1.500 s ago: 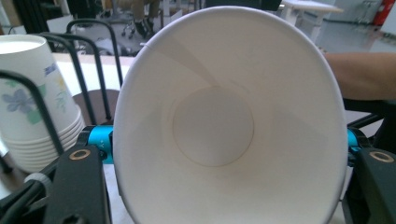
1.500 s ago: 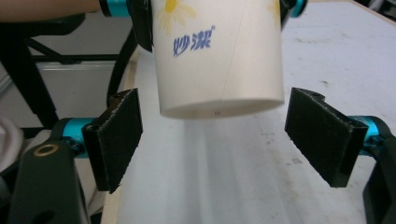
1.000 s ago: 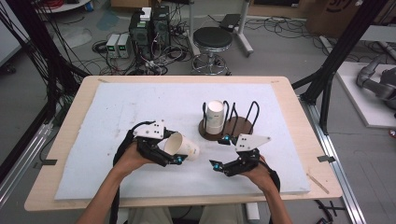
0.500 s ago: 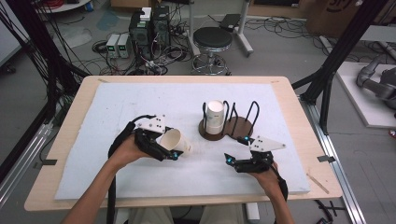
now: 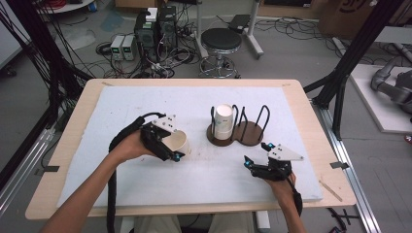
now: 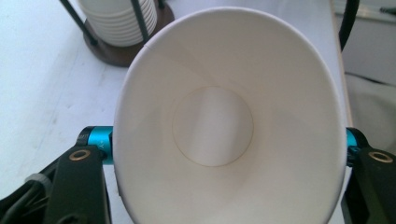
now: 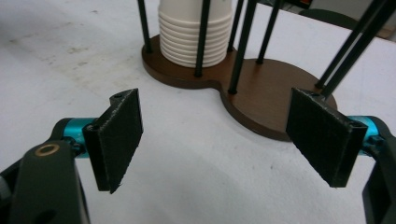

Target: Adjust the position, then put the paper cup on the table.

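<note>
My left gripper (image 5: pixel 170 145) is shut on a white paper cup (image 5: pixel 178 143), which it holds on its side over the white mat. In the left gripper view the cup (image 6: pixel 224 121) has its mouth toward the camera, squeezed to an oval between the jaws. A stack of white cups (image 5: pixel 223 122) stands upside down in the left bay of a dark wooden two-bay holder (image 5: pixel 245 133) with black wire posts. The right bay is bare. My right gripper (image 5: pixel 258 158) stands open just in front of the holder, nothing between its pads (image 7: pixel 119 135). The stack (image 7: pixel 194 35) and the holder base (image 7: pixel 275 102) lie ahead of it.
A white foam mat (image 5: pixel 121 111) covers the wooden table (image 5: pixel 311 116). Beyond the far edge stand a black stool (image 5: pixel 221 41), computer boxes and cables (image 5: pixel 155 29) on the floor. Black frame posts (image 5: pixel 350 63) rise at both sides.
The left gripper has swung the cup from pointing right to lying closer in, and shifted right toward the holder. The right gripper has moved right and nearer the table's front.
</note>
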`<action>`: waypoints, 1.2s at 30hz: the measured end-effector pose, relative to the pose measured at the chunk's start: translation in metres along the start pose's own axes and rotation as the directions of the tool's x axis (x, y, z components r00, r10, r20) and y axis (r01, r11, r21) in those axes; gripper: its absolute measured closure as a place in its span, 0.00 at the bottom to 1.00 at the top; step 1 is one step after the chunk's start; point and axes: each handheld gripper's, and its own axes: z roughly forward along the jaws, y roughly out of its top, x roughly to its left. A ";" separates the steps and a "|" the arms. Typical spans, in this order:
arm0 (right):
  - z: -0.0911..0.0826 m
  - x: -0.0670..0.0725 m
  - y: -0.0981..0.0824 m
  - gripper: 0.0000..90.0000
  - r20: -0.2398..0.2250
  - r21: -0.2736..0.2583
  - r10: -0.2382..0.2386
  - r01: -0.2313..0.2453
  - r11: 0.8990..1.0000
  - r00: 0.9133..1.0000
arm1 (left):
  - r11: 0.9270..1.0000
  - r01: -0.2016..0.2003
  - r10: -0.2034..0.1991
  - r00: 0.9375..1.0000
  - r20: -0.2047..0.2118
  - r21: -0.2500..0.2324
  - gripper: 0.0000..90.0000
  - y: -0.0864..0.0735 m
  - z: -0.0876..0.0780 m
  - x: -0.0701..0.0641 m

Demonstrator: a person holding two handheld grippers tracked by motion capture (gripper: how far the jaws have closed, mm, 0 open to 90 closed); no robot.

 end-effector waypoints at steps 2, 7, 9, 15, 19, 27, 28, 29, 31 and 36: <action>0.000 -0.001 -0.001 0.22 0.011 0.001 0.008 -0.008 1.000 1.000 | 1.000 -0.001 0.002 1.000 -0.004 0.020 0.35 0.001 -0.001 0.003; 0.002 -0.002 -0.004 0.22 0.020 -0.004 0.015 -0.015 1.000 1.000 | 0.999 -0.003 0.003 1.000 -0.003 0.054 0.35 0.002 -0.001 0.007; 0.002 -0.002 -0.006 0.22 0.021 -0.001 0.024 -0.024 1.000 0.999 | 0.998 -0.004 0.004 1.000 -0.004 0.060 0.35 0.001 -0.001 0.008; 0.001 -0.002 -0.006 0.22 0.027 -0.015 0.024 -0.024 1.000 0.999 | 0.998 -0.004 0.005 1.000 -0.013 0.065 0.35 0.002 -0.001 0.008; 0.001 -0.002 -0.007 0.22 0.026 -0.020 0.022 -0.022 1.000 0.999 | 0.997 -0.012 0.014 1.000 -0.019 0.071 0.35 0.002 -0.002 0.008; 0.001 -0.002 -0.007 0.22 0.028 -0.013 0.025 -0.025 1.000 0.999 | 0.996 -0.018 0.020 0.999 -0.028 0.085 0.35 0.005 -0.005 0.007; 0.001 -0.002 -0.007 0.22 0.027 -0.015 0.025 -0.024 1.000 0.999 | 0.996 -0.021 0.023 0.999 -0.030 0.089 0.35 0.005 -0.005 0.007; 0.001 -0.002 -0.007 0.22 0.027 -0.014 0.026 -0.026 1.000 0.999 | 0.996 -0.022 0.025 0.999 -0.031 0.091 0.35 0.005 -0.005 0.008; 0.001 -0.002 -0.007 0.22 0.029 -0.014 0.028 -0.027 1.000 0.999 | 0.995 -0.024 0.027 0.999 -0.029 0.096 0.35 0.005 -0.004 0.008; 0.001 -0.002 -0.007 0.22 0.029 -0.014 0.024 -0.024 1.000 0.999 | 0.994 -0.029 0.032 0.999 -0.027 0.107 0.35 0.007 -0.002 0.009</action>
